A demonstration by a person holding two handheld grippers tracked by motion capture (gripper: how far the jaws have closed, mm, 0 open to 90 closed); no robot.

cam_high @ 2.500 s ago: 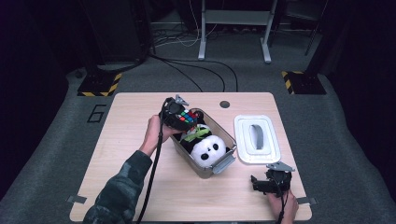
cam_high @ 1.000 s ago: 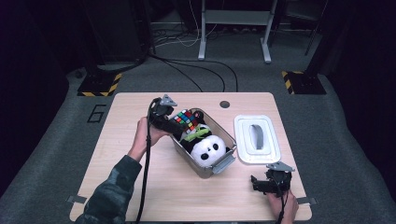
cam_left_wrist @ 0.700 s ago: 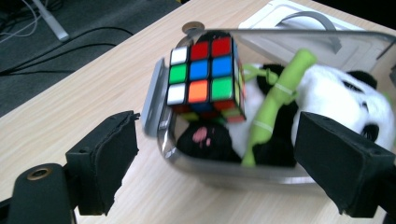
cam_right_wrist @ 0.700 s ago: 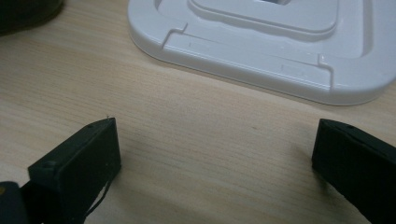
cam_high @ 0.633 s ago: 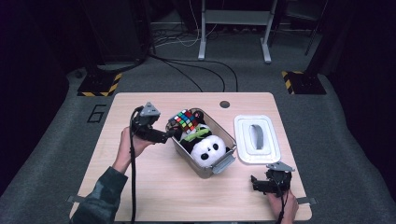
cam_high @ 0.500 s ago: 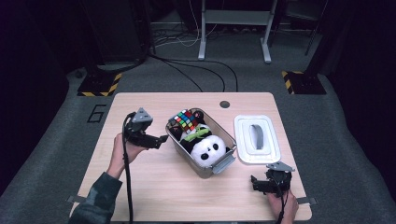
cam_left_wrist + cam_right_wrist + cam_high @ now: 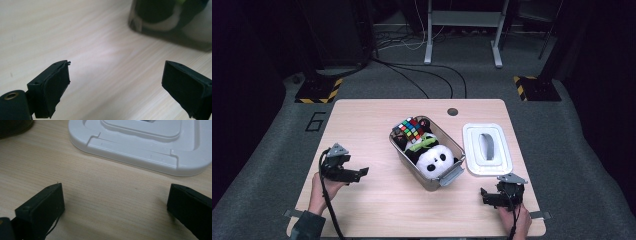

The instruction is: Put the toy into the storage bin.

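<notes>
A clear plastic bin (image 7: 451, 176) stands mid-table. In it lie a multicoloured puzzle cube (image 7: 410, 128), a green item (image 7: 424, 142) and a panda plush (image 7: 435, 161). My left gripper (image 7: 361, 173) is low over the table to the bin's left, pointing toward it. Its jaws have just been opening and stand wide apart, with bare wood between them (image 7: 117, 87); the bin's corner (image 7: 170, 27) shows ahead. My right gripper (image 7: 484, 195) rests near the front right edge, open and empty (image 7: 117, 207), with the white lid (image 7: 140, 142) just ahead of it.
The white lid (image 7: 487, 150) lies flat to the right of the bin. A round cable hole (image 7: 453, 111) is near the table's far edge. Bare wood stretches across the table's left side. Cables trail from both grippers toward the person.
My left gripper has come away from the bin, moving left, toward the front edge and down close to the table. The cube stays in the bin. The right gripper has not moved.
</notes>
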